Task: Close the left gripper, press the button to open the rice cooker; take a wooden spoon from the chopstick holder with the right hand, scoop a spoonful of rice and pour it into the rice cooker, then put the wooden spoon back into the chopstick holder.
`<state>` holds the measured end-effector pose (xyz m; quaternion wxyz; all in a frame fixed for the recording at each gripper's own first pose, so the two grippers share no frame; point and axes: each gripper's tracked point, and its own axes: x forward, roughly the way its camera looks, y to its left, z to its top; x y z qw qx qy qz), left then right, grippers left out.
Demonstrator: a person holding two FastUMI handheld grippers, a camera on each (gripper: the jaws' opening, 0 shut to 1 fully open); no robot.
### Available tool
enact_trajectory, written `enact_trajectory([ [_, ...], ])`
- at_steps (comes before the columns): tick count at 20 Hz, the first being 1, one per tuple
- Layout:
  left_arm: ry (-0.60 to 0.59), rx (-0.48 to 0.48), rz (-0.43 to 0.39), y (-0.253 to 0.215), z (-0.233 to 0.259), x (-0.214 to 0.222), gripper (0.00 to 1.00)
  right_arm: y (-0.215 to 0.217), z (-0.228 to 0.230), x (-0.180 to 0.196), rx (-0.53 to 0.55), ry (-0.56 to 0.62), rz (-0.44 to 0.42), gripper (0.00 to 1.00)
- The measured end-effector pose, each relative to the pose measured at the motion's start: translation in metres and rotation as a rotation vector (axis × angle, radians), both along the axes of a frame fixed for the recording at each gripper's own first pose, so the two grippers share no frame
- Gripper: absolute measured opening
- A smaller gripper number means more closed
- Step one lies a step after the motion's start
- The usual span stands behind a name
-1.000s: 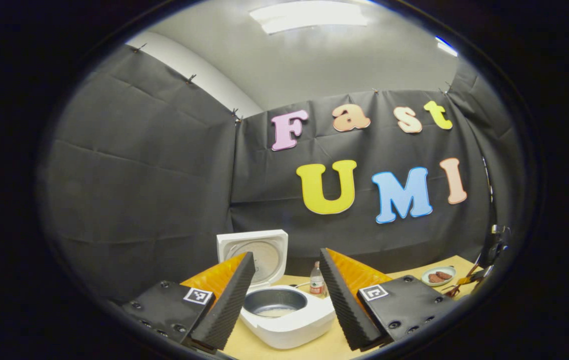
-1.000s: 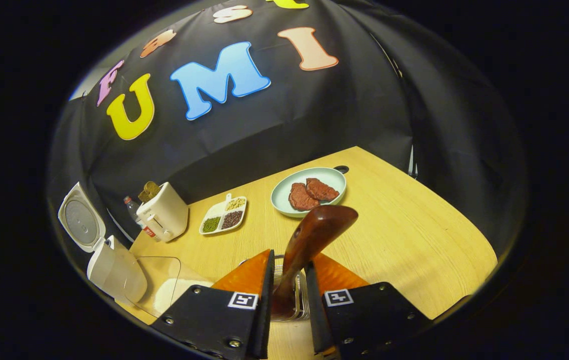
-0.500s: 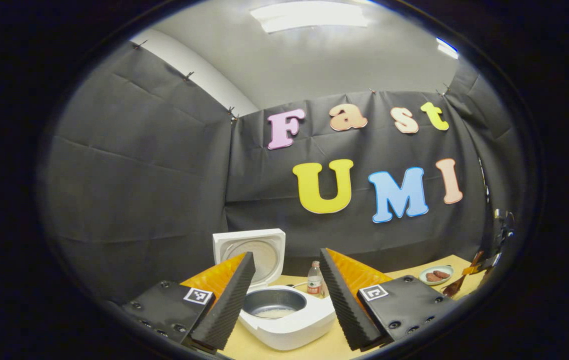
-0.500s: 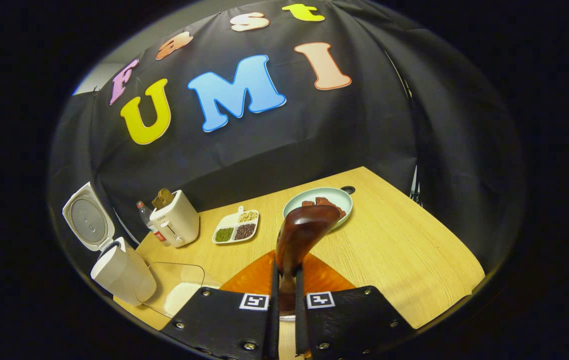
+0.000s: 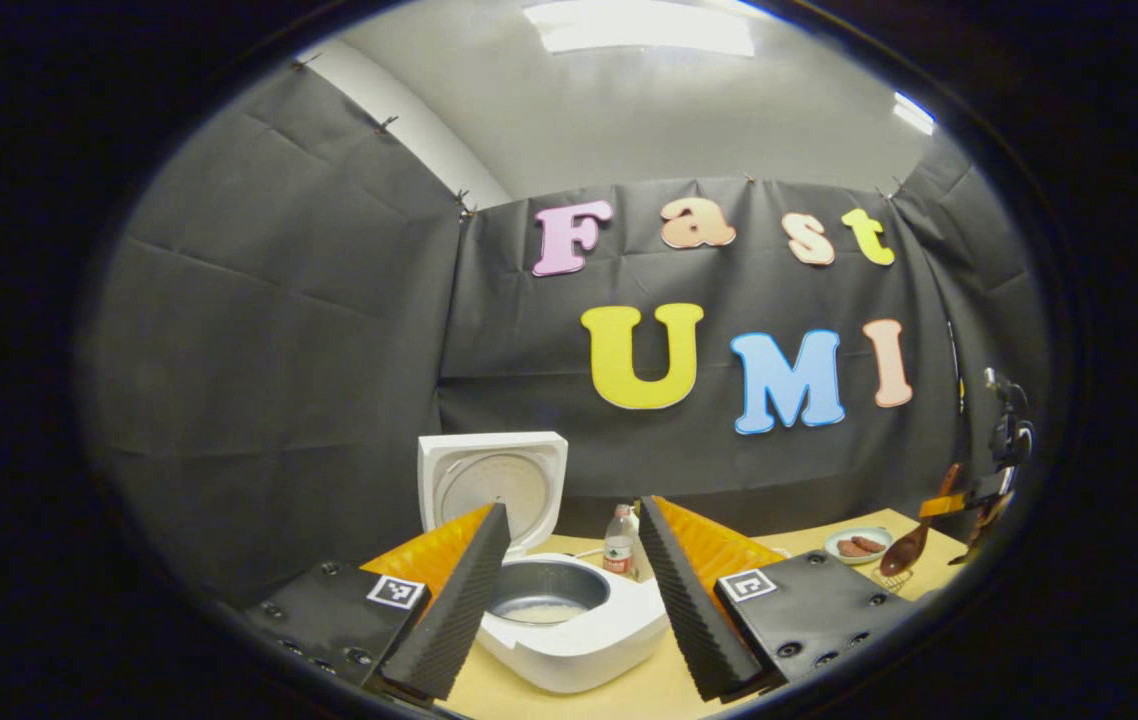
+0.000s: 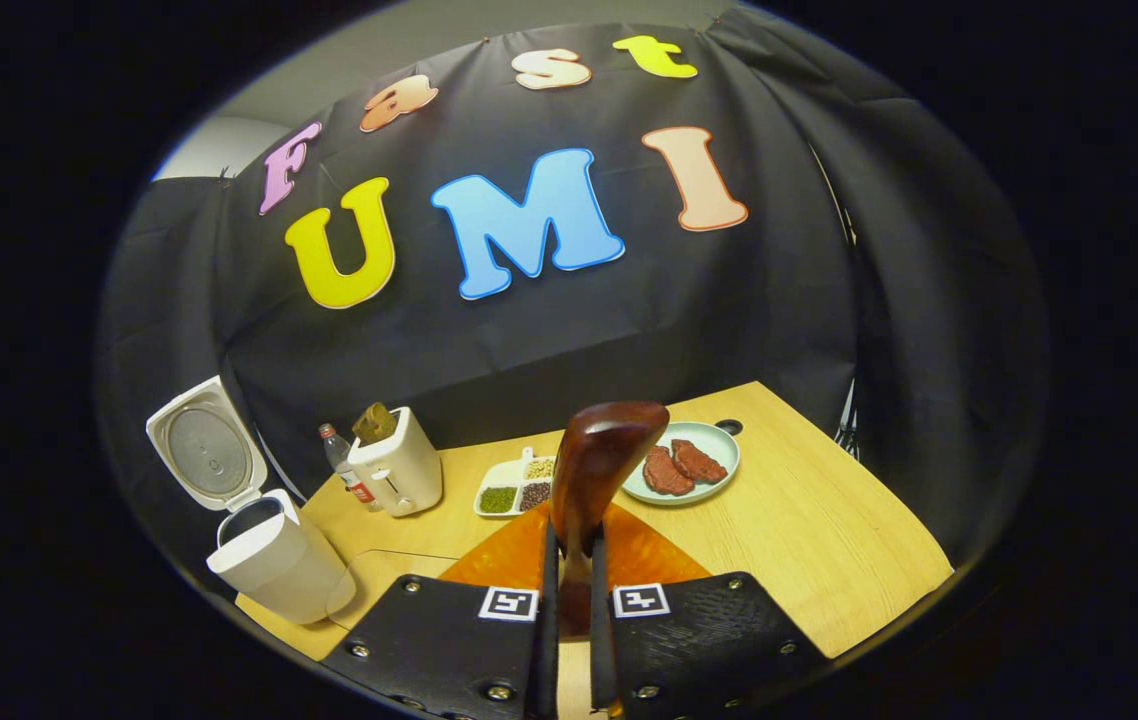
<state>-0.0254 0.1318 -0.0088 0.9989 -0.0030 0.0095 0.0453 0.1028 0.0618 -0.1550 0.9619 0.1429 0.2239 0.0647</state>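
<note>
The white rice cooker (image 5: 569,640) stands open with its lid (image 5: 492,483) raised, and a little rice lies in its pot (image 5: 547,603). My left gripper (image 5: 571,508) is open, its fingers on either side of the cooker and in front of it. My right gripper (image 6: 569,548) is shut on the handle of the wooden spoon (image 6: 601,458), whose bowl points up. In the left gripper view the spoon (image 5: 907,548) hangs just above the wire chopstick holder (image 5: 895,577). The cooker (image 6: 279,568) sits at the far left of the right gripper view.
On the wooden table (image 6: 829,530) are a toaster (image 6: 397,472), a water bottle (image 6: 342,470), a divided dish of beans (image 6: 514,490) and a plate of meat (image 6: 684,465). A clear rice container (image 6: 384,570) lies beside the cooker. Black cloth walls close the back.
My right gripper shut on the wooden spoon's handle and rose with it, lifting the spoon clear of the holder. My left gripper stayed open and tilted slightly.
</note>
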Motion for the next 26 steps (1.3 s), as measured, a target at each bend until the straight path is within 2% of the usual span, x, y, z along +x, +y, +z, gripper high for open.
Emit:
enact_trajectory([
  [8, 0.004, 0.002, -0.033, 0.031, -0.006, -0.005, 0.91, 0.081, 0.008, -0.008, 0.043, -0.02, 0.074, 0.13],
  [16, 0.021, 0.021, -0.023, 0.067, -0.012, -0.015, 0.89, 0.151, -0.043, -0.009, 0.022, 0.046, 0.143, 0.13],
  [26, 0.079, 0.027, -0.019, 0.082, -0.032, -0.029, 0.92, 0.207, -0.098, -0.008, -0.026, 0.06, 0.194, 0.13],
])
